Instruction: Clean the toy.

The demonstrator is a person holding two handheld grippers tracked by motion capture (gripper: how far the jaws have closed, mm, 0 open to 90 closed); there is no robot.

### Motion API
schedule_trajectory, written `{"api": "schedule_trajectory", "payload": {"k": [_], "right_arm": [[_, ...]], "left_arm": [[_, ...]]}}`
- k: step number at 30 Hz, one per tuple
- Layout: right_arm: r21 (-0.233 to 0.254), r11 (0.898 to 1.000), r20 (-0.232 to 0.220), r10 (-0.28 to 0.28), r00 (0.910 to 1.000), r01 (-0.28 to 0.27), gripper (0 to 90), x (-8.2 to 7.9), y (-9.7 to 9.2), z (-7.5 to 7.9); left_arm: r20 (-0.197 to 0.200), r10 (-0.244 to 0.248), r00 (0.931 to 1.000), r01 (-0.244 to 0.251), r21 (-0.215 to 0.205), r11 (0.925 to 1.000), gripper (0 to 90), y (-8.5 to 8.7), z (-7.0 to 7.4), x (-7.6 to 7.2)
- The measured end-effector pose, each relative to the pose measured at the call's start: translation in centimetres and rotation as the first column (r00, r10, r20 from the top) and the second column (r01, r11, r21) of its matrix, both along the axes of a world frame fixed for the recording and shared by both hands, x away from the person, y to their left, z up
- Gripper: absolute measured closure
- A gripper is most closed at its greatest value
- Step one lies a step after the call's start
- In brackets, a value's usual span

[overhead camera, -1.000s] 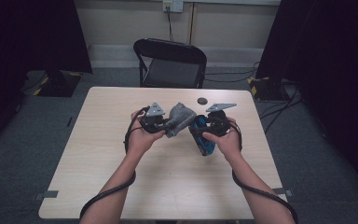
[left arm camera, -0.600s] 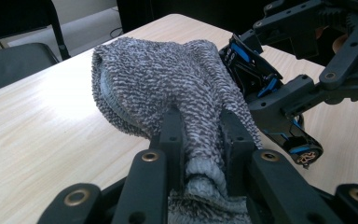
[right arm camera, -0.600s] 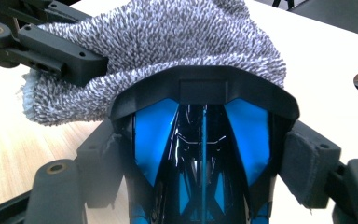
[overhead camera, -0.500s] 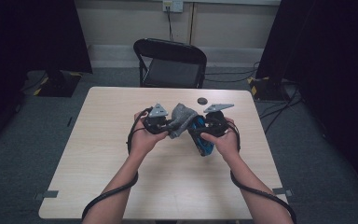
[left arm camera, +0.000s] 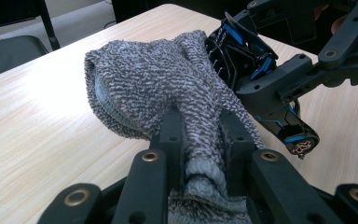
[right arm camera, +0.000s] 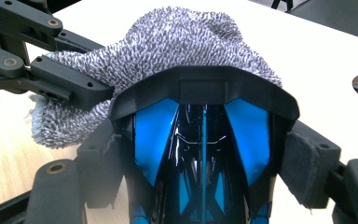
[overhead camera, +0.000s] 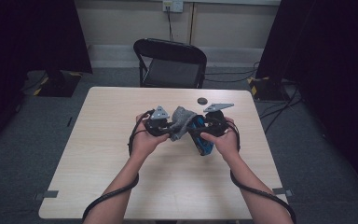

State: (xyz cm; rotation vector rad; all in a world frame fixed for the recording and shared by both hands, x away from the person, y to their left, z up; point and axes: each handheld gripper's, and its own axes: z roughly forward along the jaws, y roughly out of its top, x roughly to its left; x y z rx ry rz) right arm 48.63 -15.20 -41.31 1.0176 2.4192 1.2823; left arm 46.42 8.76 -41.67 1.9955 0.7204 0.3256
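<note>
A grey fuzzy cloth (overhead camera: 181, 122) hangs between my two grippers above the middle of the table (overhead camera: 121, 154). My left gripper (overhead camera: 170, 128) is shut on one end of it; in the left gripper view the cloth (left arm camera: 158, 88) is pinched between the jaws of the left gripper (left arm camera: 201, 128). My right gripper (overhead camera: 200, 133) is shut on a glossy black and blue plastic object (overhead camera: 203, 140). In the right gripper view that object (right arm camera: 203, 140) sits between the pads of the right gripper (right arm camera: 203, 154), and the cloth (right arm camera: 177, 42) drapes over its far end.
A small dark disc (overhead camera: 202, 101) lies on the table behind the grippers. A black folding chair (overhead camera: 170, 63) stands at the far side. Cables trail from both grippers toward the near edge. Dark curtains flank the room.
The left hand has edged slightly to the right with the cloth, bringing it closer over the black and blue object. The right hand has kept still.
</note>
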Motion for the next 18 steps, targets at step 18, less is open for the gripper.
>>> {"api": "schedule_trajectory", "payload": {"k": [18], "right_arm": [[0.002, 1.0, 0.004, -0.006, 1.0, 0.006, 25.3, 0.18, 0.27, 0.38]], "left_arm": [[-0.014, -0.015, 0.9998, 0.015, 0.008, 0.9999, 74.6, -0.32, -0.65, -0.27]]}}
